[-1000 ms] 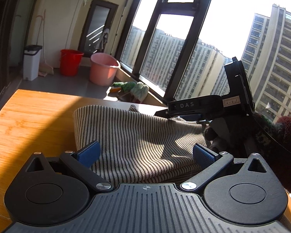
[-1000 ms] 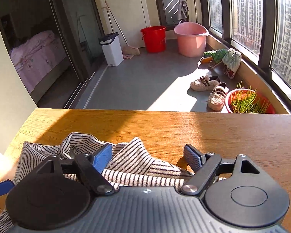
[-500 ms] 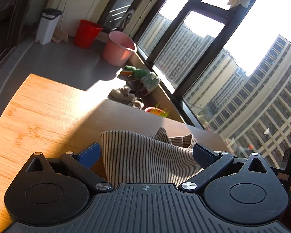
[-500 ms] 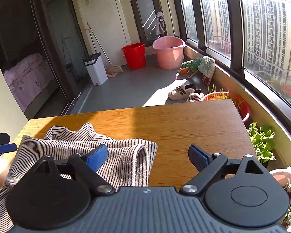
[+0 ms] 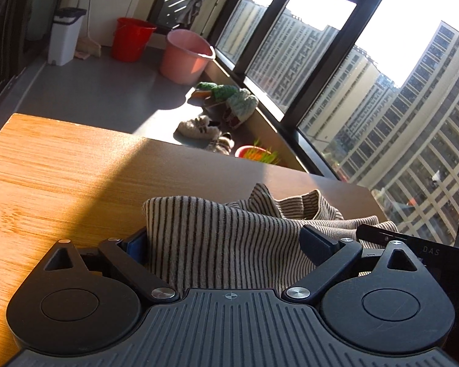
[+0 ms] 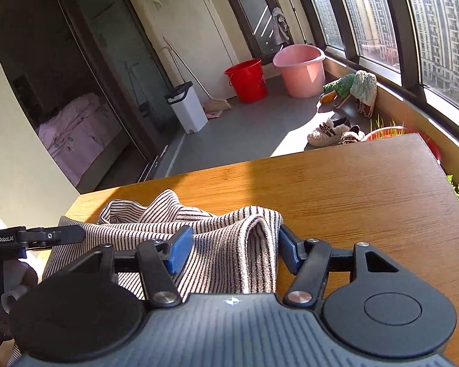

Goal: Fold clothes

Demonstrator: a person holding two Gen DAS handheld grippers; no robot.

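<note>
from the left wrist view, the left gripper (image 5: 226, 241) has its fingers spread wide with the striped garment (image 5: 229, 238) bunched up between them; the cloth reaches both blue pads, but i would not call it a firm pinch, and whether the left pad bites at all is hard to tell since the fabric hides most of it; the garment lies on the wooden desk (image 5: 61, 177), toward its window-side end, with a collar-like ridge poking up behind; the knit is soft, ribbed, thin dark stripes on cream, thick enough to stand in rounded rolls; the risk here is that so wide a spread takes in a whole wad, so the layers could slide apart and the edge come out crooked

from the right wrist view, the right gripper (image 6: 232, 249) also stands wide, a doubled-over fold of the same garment (image 6: 248, 250) sitting upright between the fingers, touching the right pad and close against the left one; the other gripper's arm shows at the far left, low beside the cloth; the desk top is smooth, glossy bamboo grain, so the knit could skate on it if dragged; closing on the rounded loop and not on a flat hem might trap only the top layer and let the under one sag; harsh sun and deep shade could also hide where the hem truly lies
</note>
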